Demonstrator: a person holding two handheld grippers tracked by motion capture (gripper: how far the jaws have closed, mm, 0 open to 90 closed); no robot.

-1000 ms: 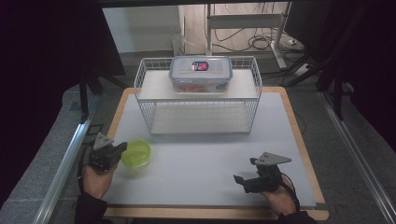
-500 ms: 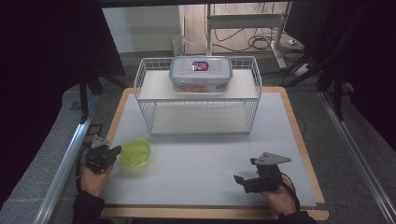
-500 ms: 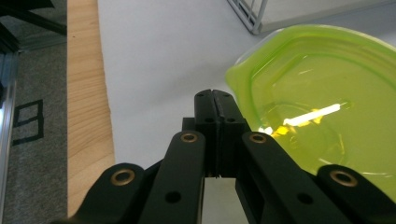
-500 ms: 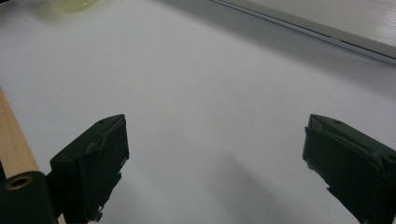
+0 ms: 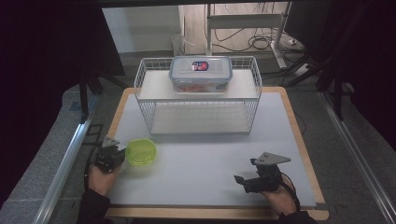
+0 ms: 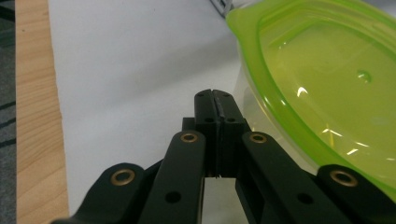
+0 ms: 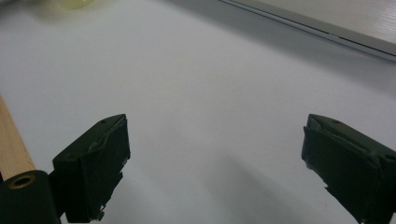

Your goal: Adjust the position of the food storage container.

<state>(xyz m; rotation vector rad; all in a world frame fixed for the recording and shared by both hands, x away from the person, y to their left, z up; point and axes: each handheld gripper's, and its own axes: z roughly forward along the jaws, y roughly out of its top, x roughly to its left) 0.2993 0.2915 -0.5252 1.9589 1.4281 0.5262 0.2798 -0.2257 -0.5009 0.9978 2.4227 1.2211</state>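
- Lab/test bench, not a home
- Black curtains [image 5: 56,70] around a white table [image 5: 210,158]
- Metal rails [image 5: 65,163] along the sides
- Loose cables [image 5: 261,44] on floor under a metal stand [image 5: 243,21]

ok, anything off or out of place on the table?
Nothing stands out. The green container sits upright on the mat beside the shut left gripper, the lidded box sits square on the wire rack, and no spill shows.

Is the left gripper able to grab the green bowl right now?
Probably not yet: the left gripper sits right beside the green lidded bowl with nothing between them, but its jaws are shut. It would likely need to open first.
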